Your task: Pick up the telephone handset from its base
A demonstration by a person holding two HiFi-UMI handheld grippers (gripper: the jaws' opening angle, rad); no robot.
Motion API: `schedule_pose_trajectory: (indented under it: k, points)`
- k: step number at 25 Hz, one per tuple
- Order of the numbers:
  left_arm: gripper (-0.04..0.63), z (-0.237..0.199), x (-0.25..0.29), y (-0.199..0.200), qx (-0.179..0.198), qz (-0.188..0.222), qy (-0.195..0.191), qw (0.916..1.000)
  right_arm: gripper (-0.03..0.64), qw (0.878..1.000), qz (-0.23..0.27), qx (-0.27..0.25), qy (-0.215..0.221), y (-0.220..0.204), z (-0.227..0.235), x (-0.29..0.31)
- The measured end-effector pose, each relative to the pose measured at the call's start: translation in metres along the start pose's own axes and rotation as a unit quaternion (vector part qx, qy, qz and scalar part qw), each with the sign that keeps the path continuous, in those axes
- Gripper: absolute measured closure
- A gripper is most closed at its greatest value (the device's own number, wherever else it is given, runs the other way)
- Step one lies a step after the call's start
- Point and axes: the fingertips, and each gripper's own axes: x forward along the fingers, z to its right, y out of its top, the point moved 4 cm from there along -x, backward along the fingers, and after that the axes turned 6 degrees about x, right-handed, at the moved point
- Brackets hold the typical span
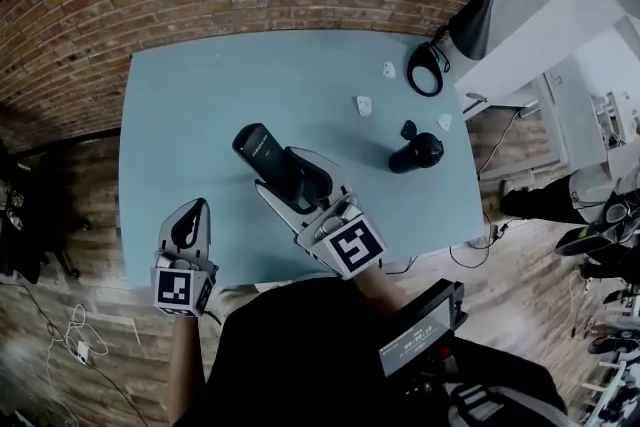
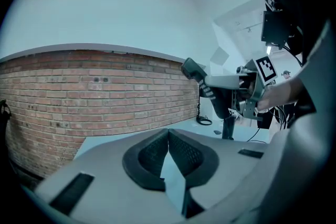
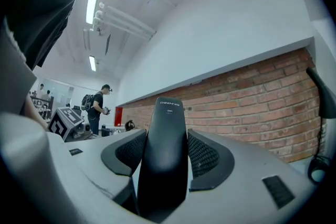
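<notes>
Nearest me, the left tool (image 1: 193,213) is clenched on nothing. The right tool (image 1: 305,187) grasps the black handset (image 1: 260,148), lettered what looks like CHINO-E, lifted above the tabletop (image 1: 200,105), left of its base (image 1: 416,153).

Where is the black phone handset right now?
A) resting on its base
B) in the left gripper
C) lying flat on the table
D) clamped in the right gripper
D: the handset sits squeezed between the right gripper's jaws, away from its base.
</notes>
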Motion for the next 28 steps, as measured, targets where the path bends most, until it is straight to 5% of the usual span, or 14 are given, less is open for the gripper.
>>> schedule_pose_trajectory:
  k: [11, 16, 28]
  points:
    - [0.584, 0.012, 0.004, -0.008, 0.005, -0.019, -0.007, 0.9998, 0.374, 0.998, -0.056, 0.013, 0.02, -0.065, 0.009, -0.004]
    - [0.584, 0.039, 0.024, -0.02, -0.013, -0.027, -0.047, 0.9984, 0.373, 0.996, -0.087, 0.018, -0.021, -0.078, 0.03, -0.03]
    - [0.584, 0.026, -0.007, -0.034, 0.004, -0.047, -0.027, 0.9985, 0.373, 0.997, -0.069, 0.033, 0.002, -0.09, 0.009, -0.004]
